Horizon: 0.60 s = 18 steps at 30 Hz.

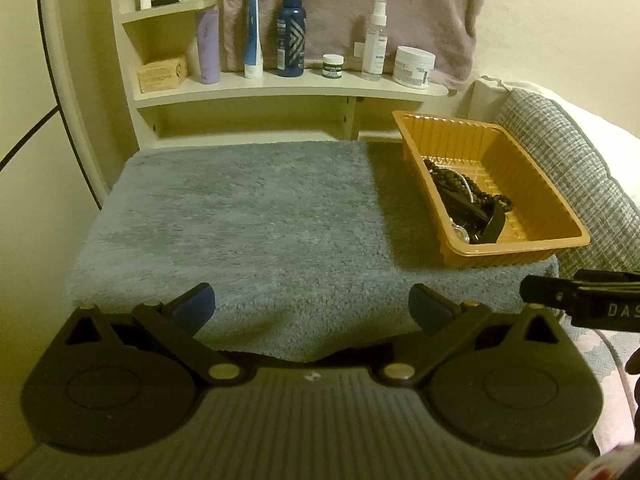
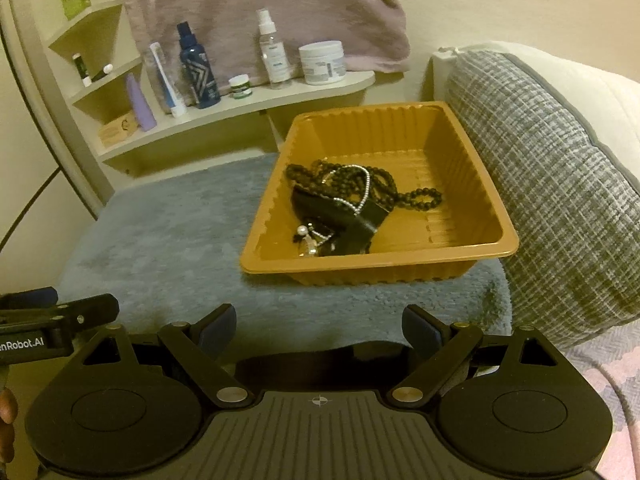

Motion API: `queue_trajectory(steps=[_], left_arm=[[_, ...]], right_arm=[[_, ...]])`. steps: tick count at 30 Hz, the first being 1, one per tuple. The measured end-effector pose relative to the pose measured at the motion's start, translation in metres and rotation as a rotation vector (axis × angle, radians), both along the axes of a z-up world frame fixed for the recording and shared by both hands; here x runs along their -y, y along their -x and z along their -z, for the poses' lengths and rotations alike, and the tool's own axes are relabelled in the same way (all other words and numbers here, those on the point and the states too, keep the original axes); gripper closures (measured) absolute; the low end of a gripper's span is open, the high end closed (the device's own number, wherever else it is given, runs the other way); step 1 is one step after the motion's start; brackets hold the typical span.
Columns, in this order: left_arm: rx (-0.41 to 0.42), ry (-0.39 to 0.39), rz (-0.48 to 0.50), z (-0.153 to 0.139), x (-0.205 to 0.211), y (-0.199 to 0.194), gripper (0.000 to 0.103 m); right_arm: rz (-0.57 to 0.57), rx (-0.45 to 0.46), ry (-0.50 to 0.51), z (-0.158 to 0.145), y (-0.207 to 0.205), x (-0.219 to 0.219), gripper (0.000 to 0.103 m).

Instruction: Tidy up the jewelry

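Note:
An orange plastic tray (image 2: pixel 472 248) sits on the right side of a grey fluffy mat (image 2: pixel 168 240). In it lies a pile of jewelry: a black bead necklace (image 2: pixel 420 196), a silver bead chain (image 2: pixel 362 192), a black strap (image 2: pixel 340 210) and small pearl pieces (image 2: pixel 306 236). The tray (image 1: pixel 524 246) with the jewelry (image 1: pixel 468 200) also shows at the right of the left wrist view. My left gripper (image 1: pixel 312 306) is open and empty over the mat's (image 1: pixel 248 216) near edge. My right gripper (image 2: pixel 319 326) is open and empty, a little short of the tray.
A cream shelf (image 1: pixel 280 88) behind the mat holds bottles, tubes and jars, with a mauve towel (image 1: pixel 344 12) hanging above. A grey woven cushion (image 2: pixel 560 184) stands right of the tray. Each gripper's side shows in the other's view (image 1: pixel 580 300) (image 2: pixel 52 320).

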<state>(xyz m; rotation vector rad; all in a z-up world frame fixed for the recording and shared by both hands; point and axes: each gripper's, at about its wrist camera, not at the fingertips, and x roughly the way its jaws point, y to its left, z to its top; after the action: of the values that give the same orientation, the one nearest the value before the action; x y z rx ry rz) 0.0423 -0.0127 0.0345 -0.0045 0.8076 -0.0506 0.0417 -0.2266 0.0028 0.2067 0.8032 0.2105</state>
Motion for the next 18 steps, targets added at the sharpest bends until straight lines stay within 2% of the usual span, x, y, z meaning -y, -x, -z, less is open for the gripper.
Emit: queue_trajectory(steps=[18], left_arm=[[0.037, -0.009, 0.005, -0.011, 0.009, 0.015, 0.001]], right_arm=[[-0.019, 0.031, -0.007, -0.007, 0.015, -0.006, 0.014]])
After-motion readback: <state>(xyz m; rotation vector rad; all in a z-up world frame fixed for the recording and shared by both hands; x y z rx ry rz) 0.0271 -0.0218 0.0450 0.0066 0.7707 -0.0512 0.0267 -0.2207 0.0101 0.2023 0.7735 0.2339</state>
